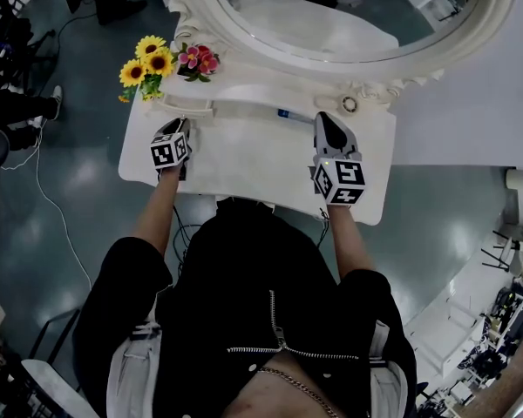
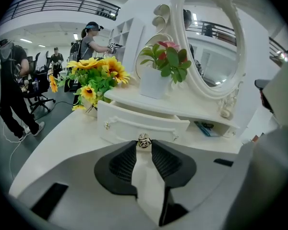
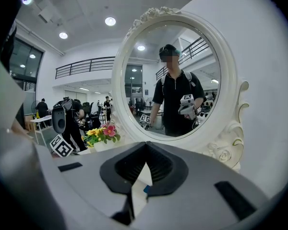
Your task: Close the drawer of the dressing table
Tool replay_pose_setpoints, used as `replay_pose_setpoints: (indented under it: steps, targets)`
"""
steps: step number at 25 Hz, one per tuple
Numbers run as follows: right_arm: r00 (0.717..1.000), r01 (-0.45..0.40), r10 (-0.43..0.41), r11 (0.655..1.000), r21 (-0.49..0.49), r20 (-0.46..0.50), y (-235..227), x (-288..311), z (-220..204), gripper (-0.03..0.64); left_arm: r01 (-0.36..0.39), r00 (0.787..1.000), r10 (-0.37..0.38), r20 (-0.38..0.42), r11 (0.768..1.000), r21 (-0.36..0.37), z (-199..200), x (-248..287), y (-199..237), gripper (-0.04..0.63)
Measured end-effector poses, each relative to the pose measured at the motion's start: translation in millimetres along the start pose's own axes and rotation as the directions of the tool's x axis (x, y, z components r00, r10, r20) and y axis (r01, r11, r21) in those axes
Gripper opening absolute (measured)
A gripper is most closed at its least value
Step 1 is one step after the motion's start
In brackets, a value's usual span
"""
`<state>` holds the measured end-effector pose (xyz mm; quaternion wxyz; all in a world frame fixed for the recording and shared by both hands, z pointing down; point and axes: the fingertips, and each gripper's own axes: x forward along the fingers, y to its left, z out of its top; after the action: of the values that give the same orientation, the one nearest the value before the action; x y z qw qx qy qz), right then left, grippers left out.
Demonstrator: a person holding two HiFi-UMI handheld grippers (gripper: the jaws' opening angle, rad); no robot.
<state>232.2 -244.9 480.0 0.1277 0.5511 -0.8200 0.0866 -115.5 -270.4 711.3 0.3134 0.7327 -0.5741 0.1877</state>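
Drawer [image 2: 143, 124] is sticking partly out above the table [image 1: 244, 165], just beside the sunflowers [image 2: 98, 75]. The left hand-held gripper [image 2: 144, 146] is pinching its middle knob [image 2: 144, 140]. The right hand-held gripper [image 3: 144, 146] is hanging over the table, jaw tips touching, holding nothing.
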Motion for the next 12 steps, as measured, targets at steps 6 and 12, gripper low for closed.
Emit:
replay_pose_setpoints:
  steps: [6, 12]
  targets:
    - [1.000, 0.008, -0.008, 1.000, 0.002, -0.002, -2, 2, 0, 0.006, 0.005, 1.000, -0.004, -0.012, 1.000, 0.003, 3, 7, 2, 0.110]
    - [1.000, 0.018, -0.018, 1.000, 0.006, -0.010, -5, 4, -2, 0.006, 0.008, 0.999, -0.008, -0.038, 1.000, 0.001, 2, 18, 4, 0.110]
